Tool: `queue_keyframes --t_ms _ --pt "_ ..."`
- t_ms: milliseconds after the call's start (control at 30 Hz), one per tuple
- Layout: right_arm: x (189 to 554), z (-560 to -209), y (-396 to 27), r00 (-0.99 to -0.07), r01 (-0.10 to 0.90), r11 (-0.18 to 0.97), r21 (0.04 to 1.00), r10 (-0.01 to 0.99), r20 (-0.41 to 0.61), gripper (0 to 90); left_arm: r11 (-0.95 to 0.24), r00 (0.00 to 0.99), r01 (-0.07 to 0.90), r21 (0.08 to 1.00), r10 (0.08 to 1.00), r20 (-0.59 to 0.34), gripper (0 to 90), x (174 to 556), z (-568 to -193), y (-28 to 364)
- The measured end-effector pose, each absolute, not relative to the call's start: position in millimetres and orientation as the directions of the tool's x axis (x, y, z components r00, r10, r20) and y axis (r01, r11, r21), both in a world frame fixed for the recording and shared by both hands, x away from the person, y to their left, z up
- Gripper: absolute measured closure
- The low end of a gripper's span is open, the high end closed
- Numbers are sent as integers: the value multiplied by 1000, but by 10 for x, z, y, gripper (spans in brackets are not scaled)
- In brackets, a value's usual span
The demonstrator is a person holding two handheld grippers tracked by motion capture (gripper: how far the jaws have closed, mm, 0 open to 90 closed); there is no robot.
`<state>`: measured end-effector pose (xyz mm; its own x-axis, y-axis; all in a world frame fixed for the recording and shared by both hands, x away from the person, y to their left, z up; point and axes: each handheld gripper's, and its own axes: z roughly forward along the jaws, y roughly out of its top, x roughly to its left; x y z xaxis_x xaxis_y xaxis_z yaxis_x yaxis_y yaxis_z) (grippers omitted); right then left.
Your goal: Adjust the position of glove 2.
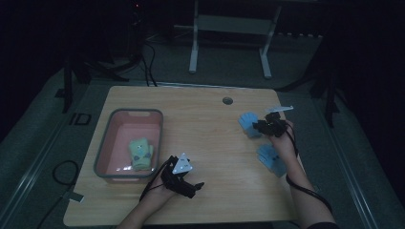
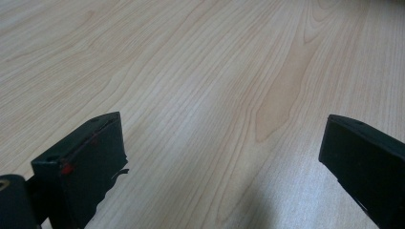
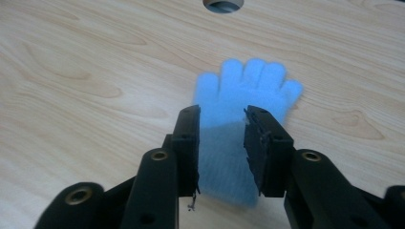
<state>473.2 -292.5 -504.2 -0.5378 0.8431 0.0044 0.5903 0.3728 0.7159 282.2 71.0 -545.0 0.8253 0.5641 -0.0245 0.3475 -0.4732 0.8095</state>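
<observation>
Two gloves lie to your right. Starting left, the pink bin (image 1: pixel 103 143) with a green glove (image 1: pixel 140 152) sits just left of your left gripper (image 2: pixel 219 162), whose jaws stand wide apart over bare table (image 1: pixel 205 124). Your right gripper (image 3: pixel 222 143) straddles the far blue glove (image 3: pixel 243 95), jaws narrowed about its cuff; I cannot tell whether they pinch. Close too high and you may miss the fabric. The near blue glove (image 1: pixel 272 159) lies beside your wrist, close to the table's right edge; the middle stays free for carrying.
</observation>
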Motion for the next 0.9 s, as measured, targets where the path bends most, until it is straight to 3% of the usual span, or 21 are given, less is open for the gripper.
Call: queue_keyframes --t_ms 267,600,767,833,900 --pt "4911 -5252 -2845 -556 585 419 694 831 -33 588 -459 818 352 816 574 -30 23 2782 -5495 733" --pt "5051 -5417 -2774 -534 618 436 655 843 -58 604 -467 818 347 813 575 -19 23 2768 -5543 712" --pt "5041 -5436 -2781 -540 614 431 662 840 -46 682 -472 822 348 810 568 -22 23 2763 -5558 703" --pt "5030 -5438 -2782 -543 619 423 662 839 -29 796 -479 826 342 809 563 -16 23 2754 -5566 697" --pt "5016 -5426 -2740 -535 625 431 651 843 -45 827 -478 825 341 809 565 -13 24 2752 -5568 698"
